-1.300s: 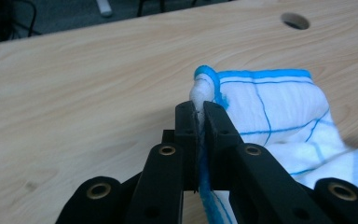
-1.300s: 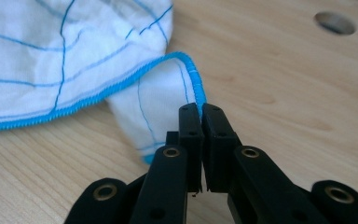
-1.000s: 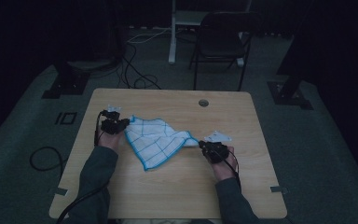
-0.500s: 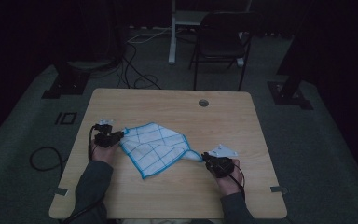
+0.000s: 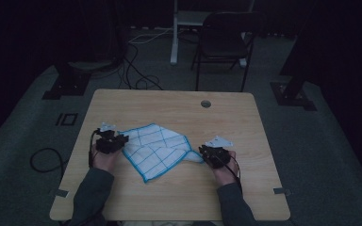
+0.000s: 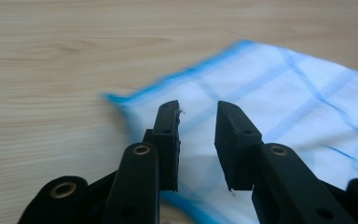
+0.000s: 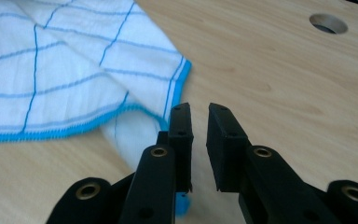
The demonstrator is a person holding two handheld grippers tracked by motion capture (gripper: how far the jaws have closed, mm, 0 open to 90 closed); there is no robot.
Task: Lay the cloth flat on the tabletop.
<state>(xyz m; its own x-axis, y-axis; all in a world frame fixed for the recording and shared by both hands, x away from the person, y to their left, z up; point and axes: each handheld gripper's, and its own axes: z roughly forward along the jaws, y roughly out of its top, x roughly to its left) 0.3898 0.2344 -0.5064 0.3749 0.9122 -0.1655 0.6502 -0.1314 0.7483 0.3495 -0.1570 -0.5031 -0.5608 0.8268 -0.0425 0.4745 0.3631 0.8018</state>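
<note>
The left gripper point(image 6: 198, 116) hangs over a corner of the blue-checked white cloth point(image 5: 158, 149), its jaws a little apart with nothing between them, the fabric spreading ahead and to its right. The cloth lies mostly flat on the wooden table point(image 5: 169, 202) between the two tools, one edge folded over near the right gripper point(image 7: 199, 122). That gripper's jaws stand slightly parted and empty, the cloth's corner just left of them. Judging by this, spreading looks nearly done; smoothing that folded corner remains
</note>
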